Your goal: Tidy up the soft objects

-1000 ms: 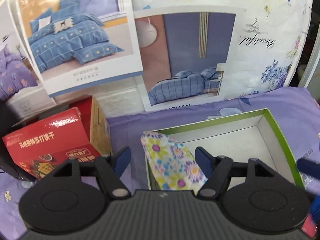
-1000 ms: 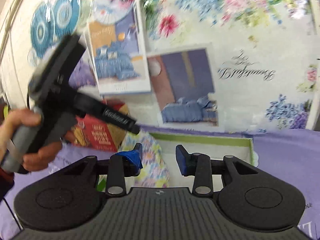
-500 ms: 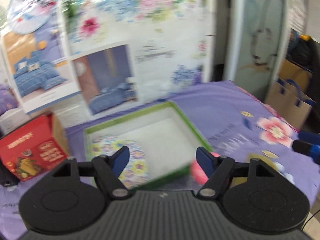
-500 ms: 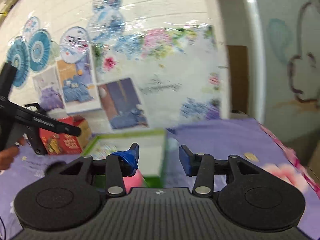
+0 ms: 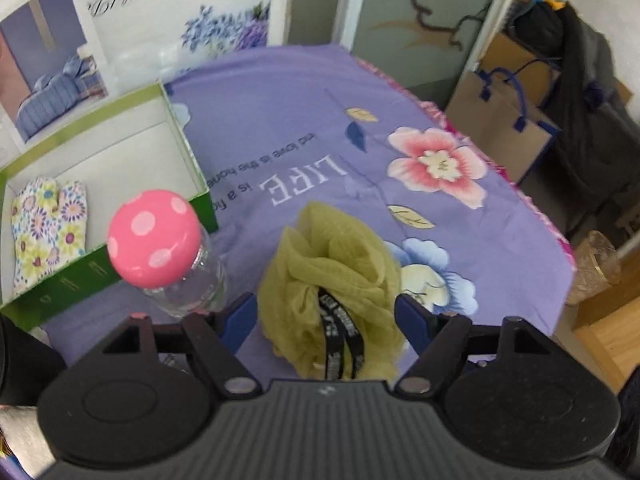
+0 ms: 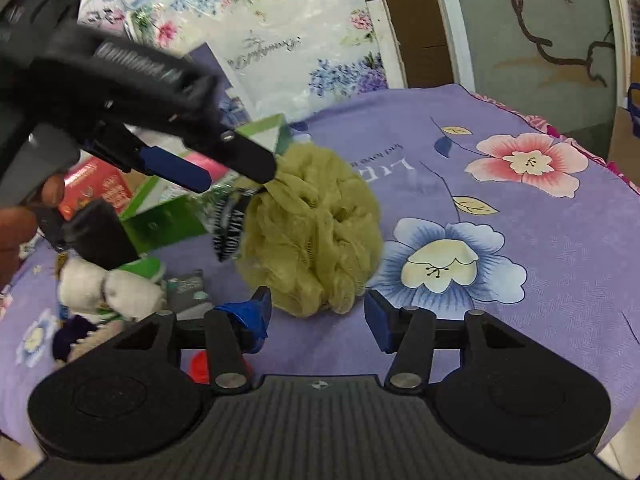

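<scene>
Left gripper (image 5: 325, 316) gapes around the green bath sponge (image 5: 336, 280), right gripper (image 6: 318, 314) is opening empty; only the glove (image 5: 48, 228) is boxed (image 5: 188, 148).

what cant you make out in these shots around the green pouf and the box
- Left wrist view: the near underside of the olive mesh pouf is cut off by the left claw body.
- Left wrist view: the printing on the pouf's black strap is too small to read.
- Right wrist view: most of the green box is hidden behind the blurred left claw.
- Right wrist view: the soft things at the left edge are blurred.
</scene>
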{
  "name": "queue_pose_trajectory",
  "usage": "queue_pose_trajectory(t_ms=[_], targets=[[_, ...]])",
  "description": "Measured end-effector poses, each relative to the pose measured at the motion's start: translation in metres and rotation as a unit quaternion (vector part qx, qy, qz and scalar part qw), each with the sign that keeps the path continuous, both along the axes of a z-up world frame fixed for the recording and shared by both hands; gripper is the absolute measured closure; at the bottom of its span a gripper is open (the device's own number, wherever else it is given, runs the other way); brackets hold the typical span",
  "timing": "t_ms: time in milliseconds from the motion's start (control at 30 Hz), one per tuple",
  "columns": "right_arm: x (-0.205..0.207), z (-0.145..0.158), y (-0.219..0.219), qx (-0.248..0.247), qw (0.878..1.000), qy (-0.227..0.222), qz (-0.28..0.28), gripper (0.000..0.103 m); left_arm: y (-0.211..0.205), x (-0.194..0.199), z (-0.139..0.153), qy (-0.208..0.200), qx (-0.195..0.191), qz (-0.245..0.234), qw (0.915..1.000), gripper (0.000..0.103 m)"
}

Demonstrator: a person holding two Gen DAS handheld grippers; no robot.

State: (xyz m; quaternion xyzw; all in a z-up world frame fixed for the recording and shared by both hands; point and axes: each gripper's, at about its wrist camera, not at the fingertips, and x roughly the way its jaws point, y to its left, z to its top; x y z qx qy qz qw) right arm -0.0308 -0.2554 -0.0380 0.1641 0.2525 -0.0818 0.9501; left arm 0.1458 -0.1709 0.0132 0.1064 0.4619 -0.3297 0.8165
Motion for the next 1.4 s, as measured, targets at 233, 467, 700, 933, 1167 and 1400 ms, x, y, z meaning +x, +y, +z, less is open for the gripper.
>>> queue_pose_trajectory(t_ms=[233, 467, 700, 933, 1167, 1400], targets=[[0.038, -0.012, -0.014, 0.02, 1.0, 0.015, 0.008, 0.058, -0.016, 0.025, -0.022, 0.054, -0.014, 0.042, 0.9976, 0.025], [0.066, -0.017, -0.012, 0.007, 1.0, 0.021, 0.017, 0.05, -0.029, 0.034, -0.041, 0.076, -0.01, 0.042, 0.9962, 0.023], [0.071, -0.025, -0.015, 0.001, 1.0, 0.003, 0.018, 0.047, -0.026, 0.036, -0.037, 0.078, -0.03, 0.039, 0.9958, 0.049], [0.045, -0.011, -0.017, -0.049, 0.996, -0.072, 0.0, 0.067, -0.022, 0.019, -0.008, 0.043, -0.061, -0.003, 0.9972, 0.062], [0.054, 0.013, -0.034, -0.1, 0.993, -0.07, -0.004, 0.064, -0.018, 0.026, -0.012, 0.076, -0.069, 0.0, 0.9947, 0.051], [0.019, 0.012, -0.048, -0.04, 0.998, -0.056, 0.013, 0.058, 0.013, 0.017, -0.02, 0.073, -0.089, 0.021, 0.9931, 0.028]])
